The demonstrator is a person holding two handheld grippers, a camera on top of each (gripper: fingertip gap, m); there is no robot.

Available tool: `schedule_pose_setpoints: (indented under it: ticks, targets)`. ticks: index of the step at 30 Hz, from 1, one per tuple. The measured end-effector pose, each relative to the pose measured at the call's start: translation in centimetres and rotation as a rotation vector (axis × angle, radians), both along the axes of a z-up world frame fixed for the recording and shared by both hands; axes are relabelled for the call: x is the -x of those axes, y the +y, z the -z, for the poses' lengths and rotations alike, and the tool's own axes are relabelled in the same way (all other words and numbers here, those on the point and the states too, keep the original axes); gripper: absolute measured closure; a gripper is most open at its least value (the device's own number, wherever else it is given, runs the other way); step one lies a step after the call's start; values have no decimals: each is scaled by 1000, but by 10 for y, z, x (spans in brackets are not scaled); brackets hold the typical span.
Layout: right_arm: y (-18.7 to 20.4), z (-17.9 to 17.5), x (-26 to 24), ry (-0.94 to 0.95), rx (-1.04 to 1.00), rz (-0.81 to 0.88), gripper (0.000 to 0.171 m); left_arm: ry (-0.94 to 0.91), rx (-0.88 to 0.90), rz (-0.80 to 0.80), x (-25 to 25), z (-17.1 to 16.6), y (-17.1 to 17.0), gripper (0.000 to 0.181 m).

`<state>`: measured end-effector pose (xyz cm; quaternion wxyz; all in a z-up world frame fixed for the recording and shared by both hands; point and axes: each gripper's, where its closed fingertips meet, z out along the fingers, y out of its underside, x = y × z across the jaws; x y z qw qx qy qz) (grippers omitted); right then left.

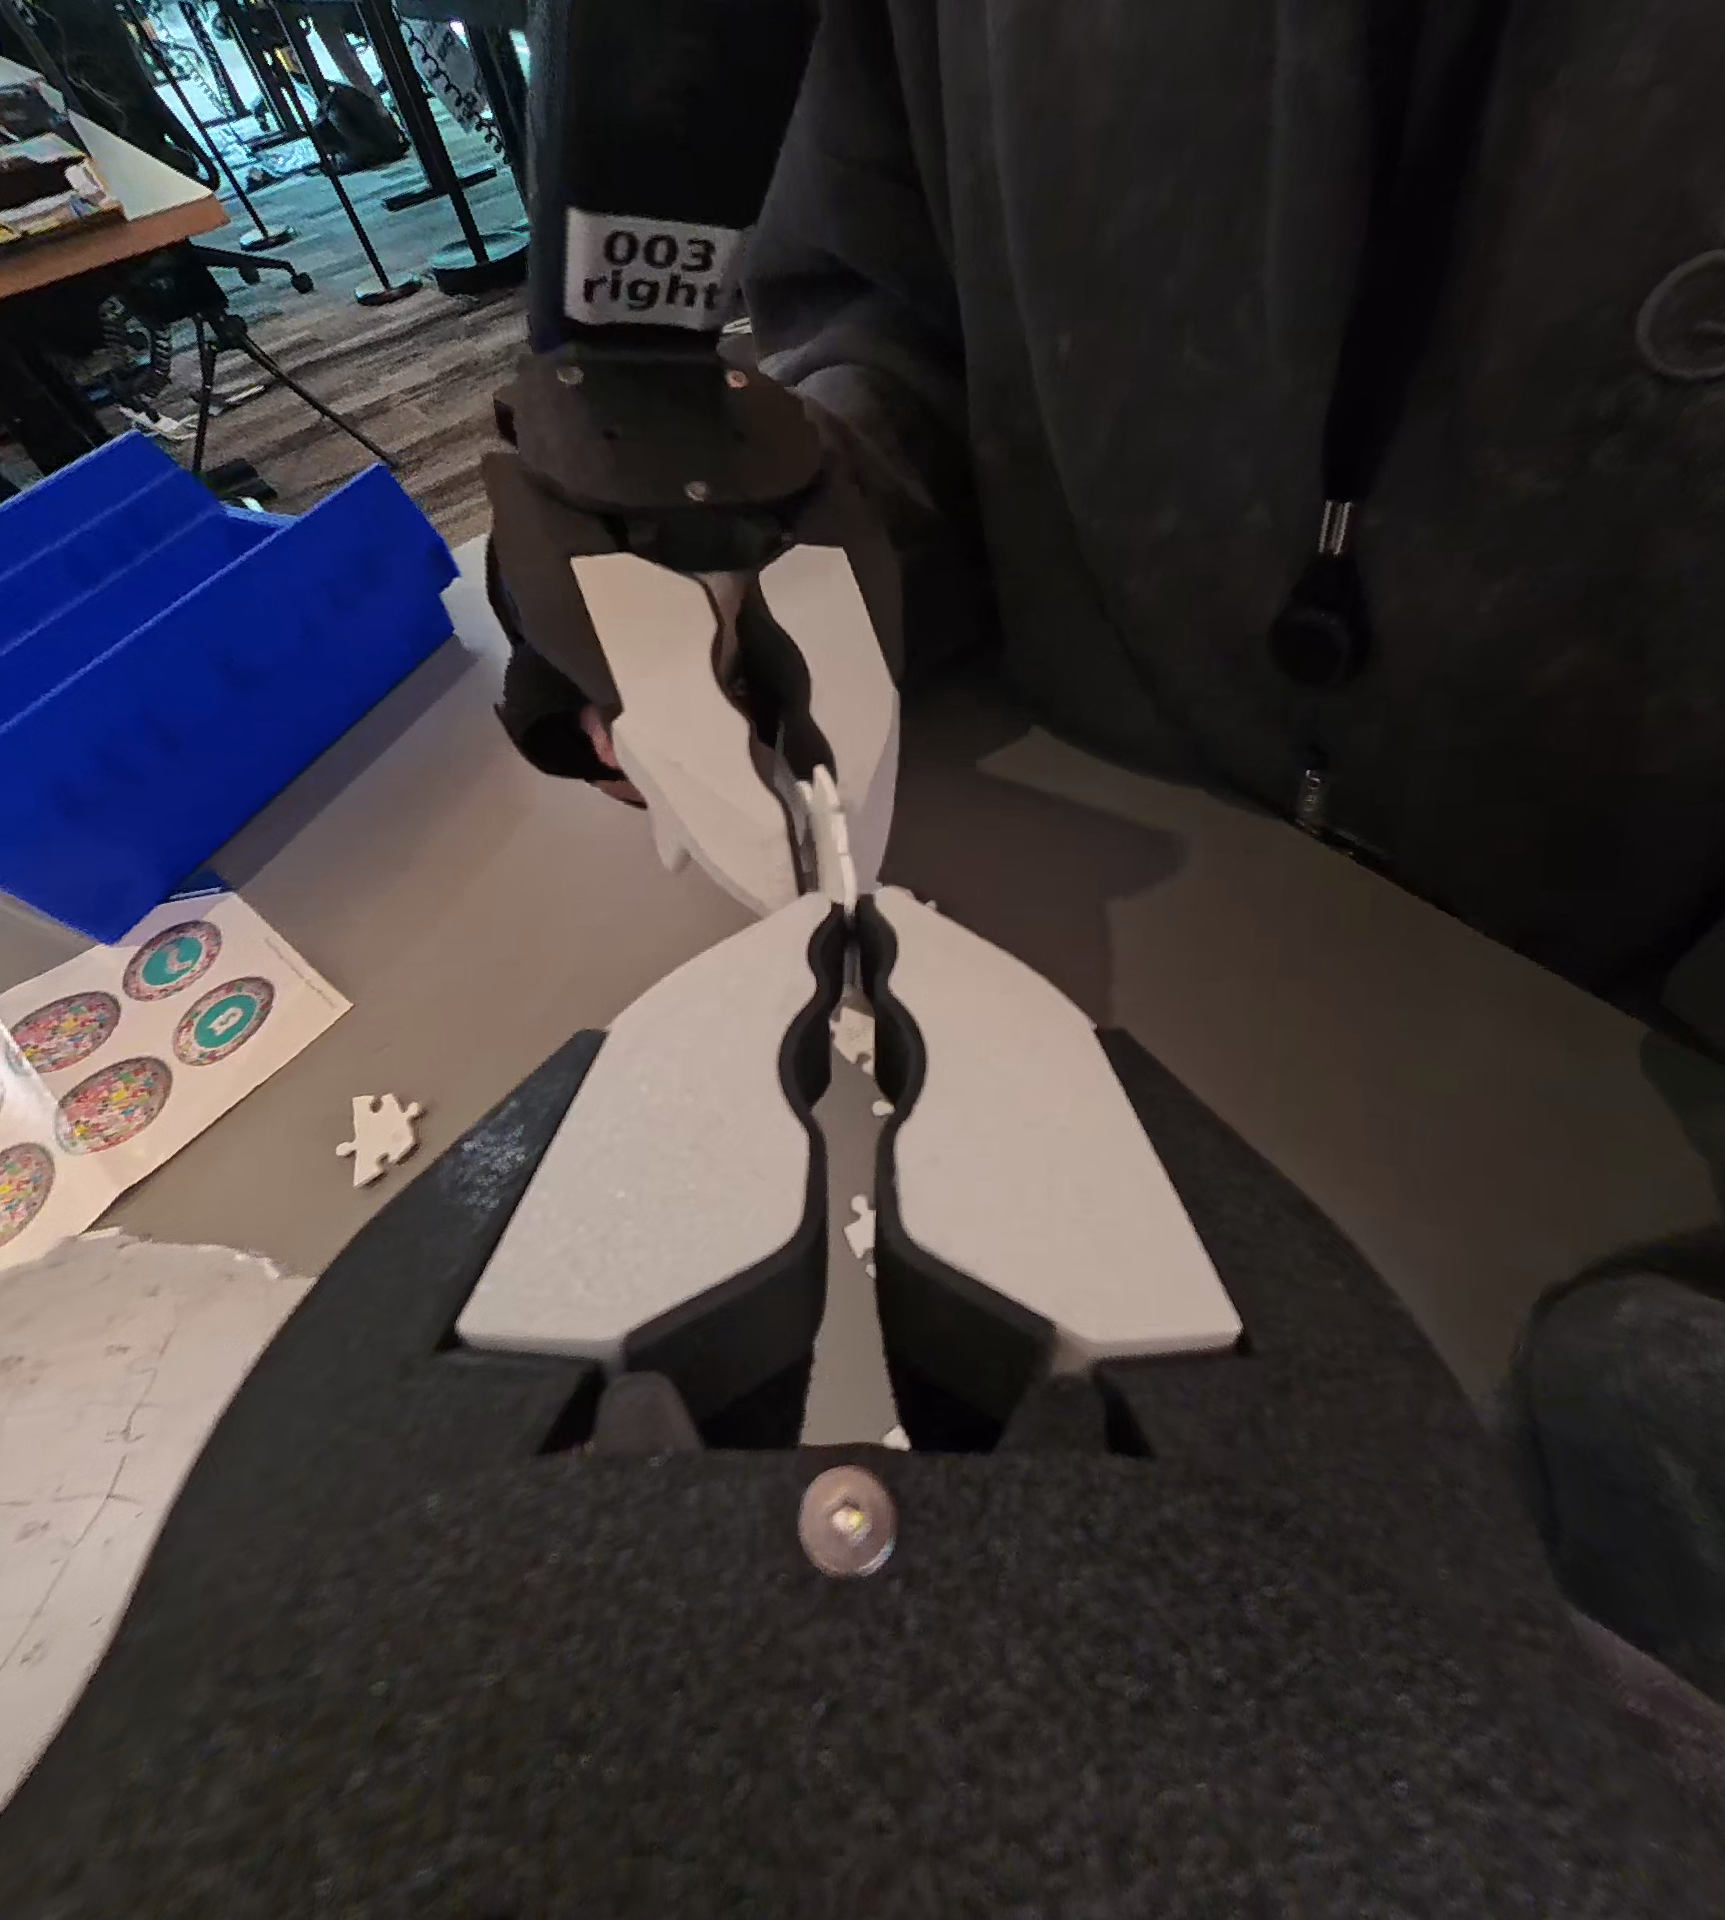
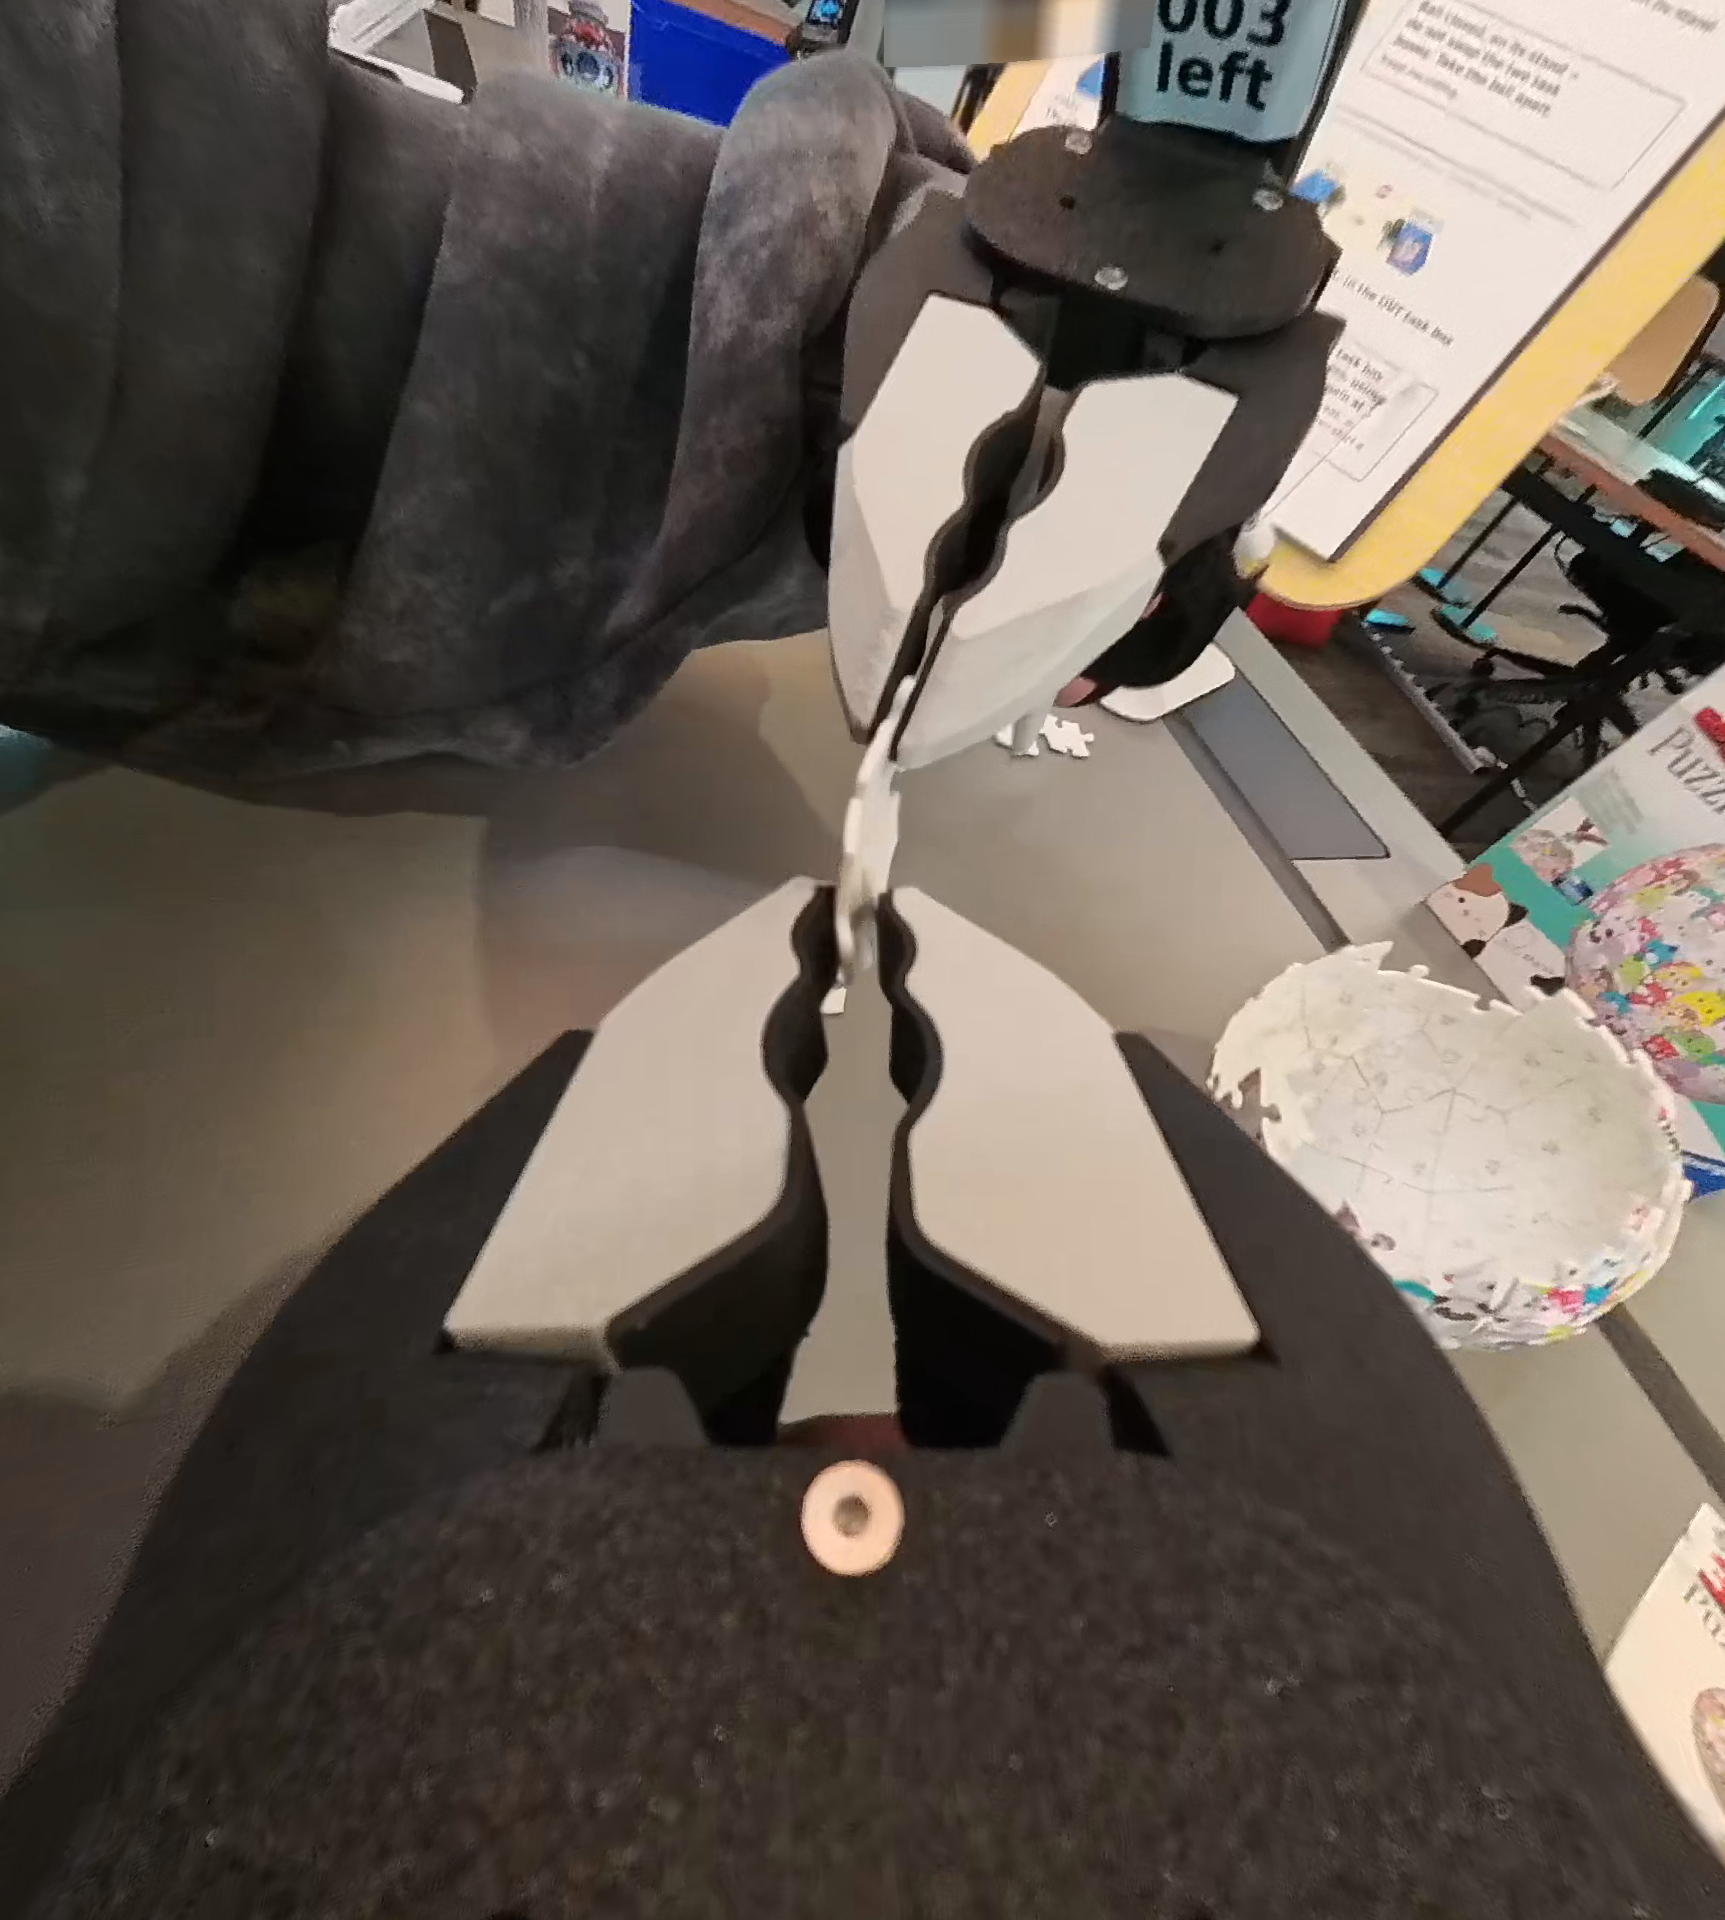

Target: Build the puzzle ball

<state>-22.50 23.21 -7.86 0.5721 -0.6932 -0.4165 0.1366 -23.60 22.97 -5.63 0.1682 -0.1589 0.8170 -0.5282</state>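
A short string of white puzzle pieces hangs in the air between my two grippers. My right gripper is shut on its near end. My left gripper, facing it from above, is shut on the far end. In the left wrist view my left gripper pinches a thin piece edge-on, tip to tip with my right gripper, which holds the white pieces. I cannot tell whether the pieces are locked together. A half-built puzzle ball shell, white inside and colourful outside, sits open side up on the table to the right.
The puzzle box stands behind the shell. A blue bin and a leaflet lie to the left, with one loose piece beside them. More loose pieces lie on the grey table. A person's dark sleeve hangs above. The tips of both grippers are at nearly the same place. The half-built puzzle ball shell is about equally far from each gripper, around 20 centimetres.
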Motion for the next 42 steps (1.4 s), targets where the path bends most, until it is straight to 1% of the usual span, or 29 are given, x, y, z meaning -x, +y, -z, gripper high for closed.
schedule_pose_setpoints:
  ticks: [1, 7, 12, 13, 15, 18, 20, 22, 24, 26, 27, 32, 35, 39, 42]
  targets:
    - [-1, -2, 1, -2, -11, 0, 168, 0, 3, 1, 1, 0, -2, 179]
    - [-7, -1, 4, -24, -28, -3, 169, 2, 22, -11, 3, -1, -9, 179]
    - [-8, -2, 2, 15, -5, -2, 169, 2, 14, -85, -4, -3, -5, 177]
    - [-8, -2, 1, 25, 0, -5, 169, 4, 4, -116, -6, -2, -3, 173]
    - [-9, -1, -1, 25, 7, -3, 169, 18, -33, -200, -9, 0, 6, 155]
    - [-4, 8, -8, -14, 35, 35, 169, 51, -120, -311, -5, 2, 17, 139]
    - [0, 17, -14, -69, 60, 76, 169, 53, -217, -373, -2, 5, 18, 142]
    - [3, 26, -19, -142, 79, 116, 169, 59, -330, -411, -3, 12, 14, 149]
    - [5, 30, -21, -186, 82, 145, 169, 50, -446, -455, -9, 19, 13, 152]
    - [6, 30, -22, -226, 76, 171, 169, 61, -522, -477, -14, 28, 10, 155]
    - [6, 30, -22, -245, 70, 177, 169, 68, -540, -485, -16, 31, 7, 158]
    - [2, 31, -23, -326, 43, 178, 169, 80, -570, -504, -23, 35, 1, 159]
    - [1, 31, -25, -338, 41, 174, 169, 93, -592, -492, -25, 36, -1, 170]
    - [-1, 35, -27, -364, 39, 166, 169, 120, -637, -487, -27, 39, 1, 171]
    - [-3, 37, -27, -373, 38, 166, 169, 138, -661, -471, -27, 42, 0, 176]
